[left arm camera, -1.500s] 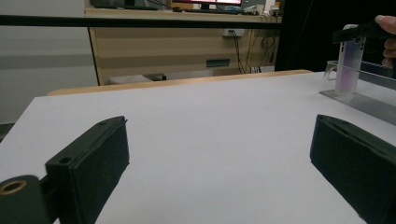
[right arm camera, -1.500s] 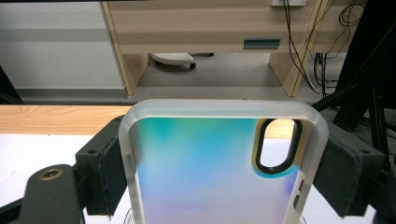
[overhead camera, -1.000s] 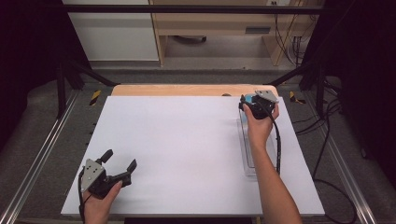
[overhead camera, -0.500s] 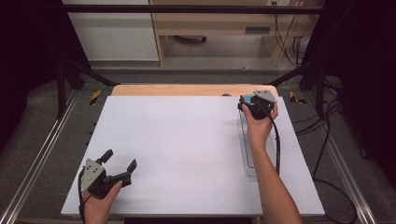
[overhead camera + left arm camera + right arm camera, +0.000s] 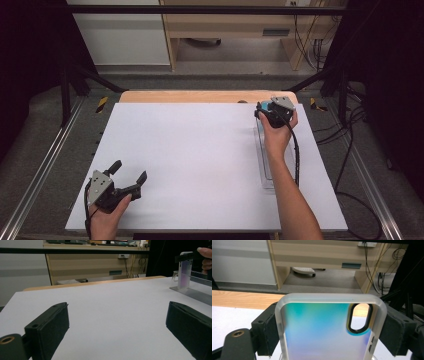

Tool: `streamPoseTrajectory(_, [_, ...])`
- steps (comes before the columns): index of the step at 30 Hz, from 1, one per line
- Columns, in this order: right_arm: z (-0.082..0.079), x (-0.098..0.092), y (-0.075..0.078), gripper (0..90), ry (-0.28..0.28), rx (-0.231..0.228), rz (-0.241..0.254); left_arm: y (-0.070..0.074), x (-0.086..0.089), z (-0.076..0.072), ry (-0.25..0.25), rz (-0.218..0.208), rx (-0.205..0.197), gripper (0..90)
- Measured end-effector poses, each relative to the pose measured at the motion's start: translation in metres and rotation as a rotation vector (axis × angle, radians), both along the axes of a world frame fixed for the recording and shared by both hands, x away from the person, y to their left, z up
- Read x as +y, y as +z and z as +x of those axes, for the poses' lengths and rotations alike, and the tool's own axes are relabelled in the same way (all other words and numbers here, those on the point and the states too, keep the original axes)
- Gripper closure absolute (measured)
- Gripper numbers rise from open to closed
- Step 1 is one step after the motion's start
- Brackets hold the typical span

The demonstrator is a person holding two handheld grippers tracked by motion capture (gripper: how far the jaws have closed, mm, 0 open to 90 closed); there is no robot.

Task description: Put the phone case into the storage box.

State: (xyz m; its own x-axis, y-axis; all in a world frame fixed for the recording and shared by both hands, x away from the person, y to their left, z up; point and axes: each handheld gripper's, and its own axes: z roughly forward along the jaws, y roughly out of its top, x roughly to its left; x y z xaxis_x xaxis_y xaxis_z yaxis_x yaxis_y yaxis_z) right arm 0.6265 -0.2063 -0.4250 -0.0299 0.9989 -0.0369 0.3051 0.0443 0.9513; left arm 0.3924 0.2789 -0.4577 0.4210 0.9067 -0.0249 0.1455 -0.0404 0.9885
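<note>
The right claw [image 5: 329, 330] is clamped on the 2 side edges of an iridescent phone case [image 5: 324, 332] held upright over the clear stand [image 5: 267, 160] near the surface's [image 5: 200, 165] far right corner, where the smooth rim could slip sideways, while the left claw [image 5: 131, 177] rests apart near the near left corner.

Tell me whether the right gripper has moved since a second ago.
No. In the high view the right gripper, shut on the phone case, sits at the same spot near the white table's far right corner.
</note>
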Motion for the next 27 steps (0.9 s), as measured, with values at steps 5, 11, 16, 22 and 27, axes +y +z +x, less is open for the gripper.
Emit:
streamPoseTrajectory(5, [0.0003, -0.0003, -0.0002, 17.2, -0.008, -0.015, -0.004, -0.0002, 0.0002, 0.0003, 0.001, -0.001, 0.002, 4.4])
streamPoseTrajectory(11, [0.0007, 0.0002, -0.0012, 17.2, -0.013, -0.024, 0.009, -0.0004, -0.0007, 0.0004, -0.001, 0.000, 0.003, 4.5])
streamPoseTrajectory(16, [0.0013, 0.0013, -0.0017, 17.2, -0.016, -0.024, 0.005, -0.0006, -0.0014, 0.0006, -0.007, 0.003, 0.004, 4.6])
streamPoseTrajectory(22, [0.0011, -0.0002, -0.0006, 17.1, -0.014, -0.012, 0.014, -0.0007, -0.0020, 0.0006, -0.008, 0.008, 0.008, 4.6])
streamPoseTrajectory(27, [0.0008, 0.0008, -0.0002, 16.9, -0.011, -0.009, 0.005, -0.0010, -0.0021, 0.0009, -0.009, 0.008, 0.010, 4.6])
